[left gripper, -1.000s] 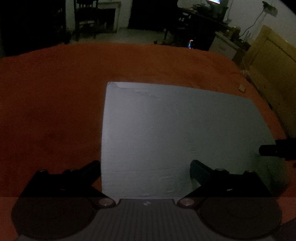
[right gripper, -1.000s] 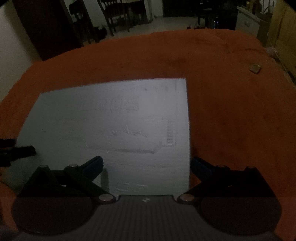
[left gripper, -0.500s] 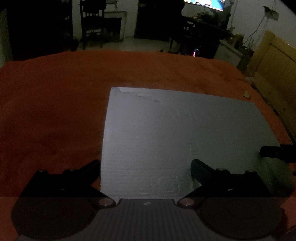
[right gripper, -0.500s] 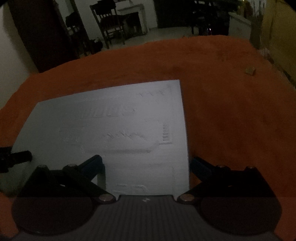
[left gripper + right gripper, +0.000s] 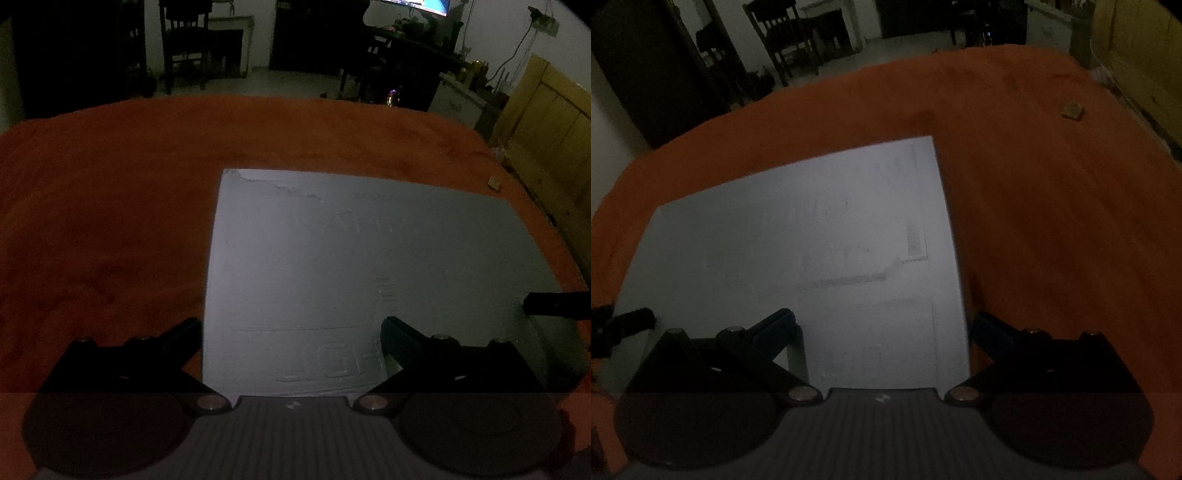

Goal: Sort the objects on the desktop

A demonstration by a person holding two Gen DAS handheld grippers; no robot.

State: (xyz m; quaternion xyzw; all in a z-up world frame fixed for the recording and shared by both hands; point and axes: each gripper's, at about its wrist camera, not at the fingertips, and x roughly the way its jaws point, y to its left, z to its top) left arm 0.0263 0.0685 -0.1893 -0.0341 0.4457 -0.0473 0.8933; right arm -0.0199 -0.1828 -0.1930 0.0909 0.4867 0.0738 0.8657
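A large pale grey flat rectangular board (image 5: 362, 273) lies on the orange-red cloth-covered table (image 5: 110, 229), directly ahead of both tongs. The left gripper (image 5: 291, 343) straddles its left edge, the right gripper (image 5: 882, 339) its right edge; both stand wide open, holding nothing. The board's long axis runs across, from one gripper to the other, so neither is nearer. A small tan block (image 5: 1072, 110) sits well apart, far right. Against 1 second ago, both cameras are tilted up, showing more room.

Both wrist views look down closely, sharing the white sheet (image 5: 354, 266) (image 5: 812, 236).
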